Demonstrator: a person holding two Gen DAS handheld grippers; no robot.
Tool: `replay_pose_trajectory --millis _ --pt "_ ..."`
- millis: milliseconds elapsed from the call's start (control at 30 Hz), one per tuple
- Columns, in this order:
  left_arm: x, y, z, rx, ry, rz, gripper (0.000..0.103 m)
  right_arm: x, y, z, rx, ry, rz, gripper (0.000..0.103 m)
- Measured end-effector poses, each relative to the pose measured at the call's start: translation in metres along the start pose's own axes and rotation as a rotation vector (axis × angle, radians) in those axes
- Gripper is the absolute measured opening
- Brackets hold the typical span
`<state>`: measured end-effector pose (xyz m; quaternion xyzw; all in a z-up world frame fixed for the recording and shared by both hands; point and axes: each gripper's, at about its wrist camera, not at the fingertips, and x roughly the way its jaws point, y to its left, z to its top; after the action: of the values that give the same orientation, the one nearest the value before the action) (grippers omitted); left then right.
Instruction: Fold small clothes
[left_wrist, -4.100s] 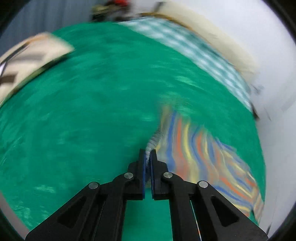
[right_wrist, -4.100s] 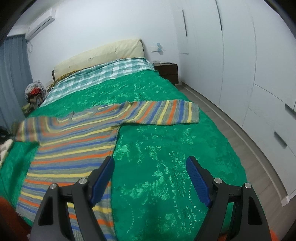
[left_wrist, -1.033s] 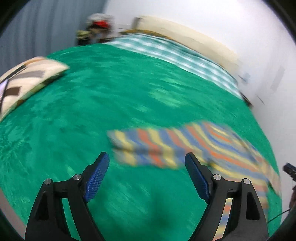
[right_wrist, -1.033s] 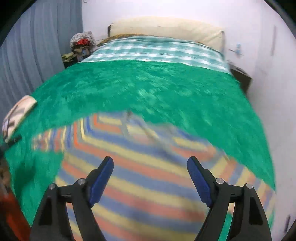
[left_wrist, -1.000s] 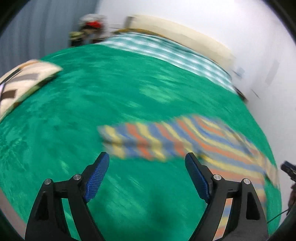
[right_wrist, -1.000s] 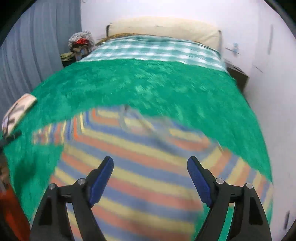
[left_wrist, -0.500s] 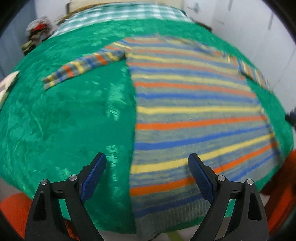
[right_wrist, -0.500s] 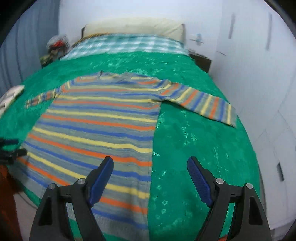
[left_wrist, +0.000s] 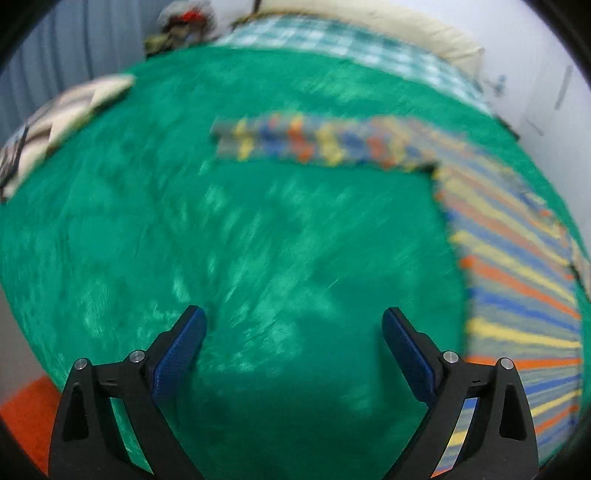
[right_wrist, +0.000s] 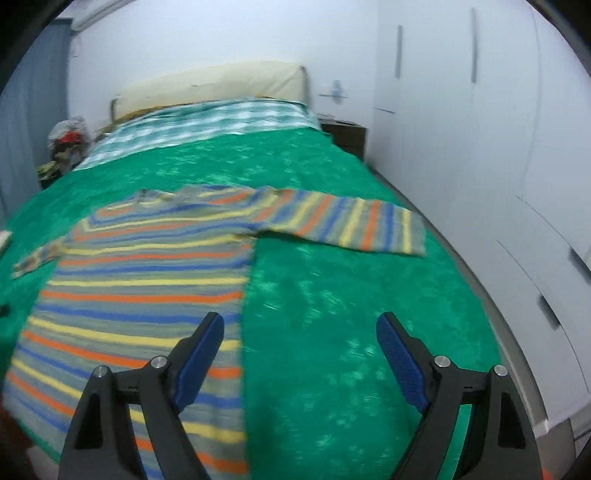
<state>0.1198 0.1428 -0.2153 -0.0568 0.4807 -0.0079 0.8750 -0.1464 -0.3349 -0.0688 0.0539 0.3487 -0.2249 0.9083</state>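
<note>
A striped sweater (right_wrist: 147, 280) in grey, blue, orange and yellow lies flat on the green bedspread (right_wrist: 325, 332), both sleeves spread out. Its right sleeve (right_wrist: 343, 225) points toward the wardrobe side. In the left wrist view its body (left_wrist: 517, 266) is at the right and its left sleeve (left_wrist: 314, 142) stretches across the middle. My left gripper (left_wrist: 293, 343) is open and empty above bare bedspread (left_wrist: 221, 240), left of the sweater. My right gripper (right_wrist: 299, 343) is open and empty over the sweater's right edge.
A checked sheet (right_wrist: 207, 122) and cream headboard cushion (right_wrist: 214, 85) lie at the far end. A folded beige patterned garment (left_wrist: 62, 114) sits at the bed's left edge. White wardrobe doors (right_wrist: 498, 147) line the right side. A nightstand (right_wrist: 343, 134) stands beside the bed.
Both grippers stay open and empty. The left view has swung from over the sweater's body to the bedspread beside its left sleeve. The right view has shifted lower and closer.
</note>
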Motion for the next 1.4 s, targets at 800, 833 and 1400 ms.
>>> replay_pose_trajectory --millis 800,833,1400 --pt "0.012 -0.017 -0.008 0.102 -0.03 0.066 0.103 0.042 -0.051 -0.034 0.277 0.206 0.008 0.09" --pt "0.012 -0.017 -0.008 0.102 -0.031 0.067 0.103 0.042 -0.051 -0.034 0.279 0.206 0.01 0.09" --pt "0.013 -0.02 -0.009 0.109 -0.034 0.073 0.103 0.041 -0.049 -0.036 0.274 0.209 0.008 0.092"
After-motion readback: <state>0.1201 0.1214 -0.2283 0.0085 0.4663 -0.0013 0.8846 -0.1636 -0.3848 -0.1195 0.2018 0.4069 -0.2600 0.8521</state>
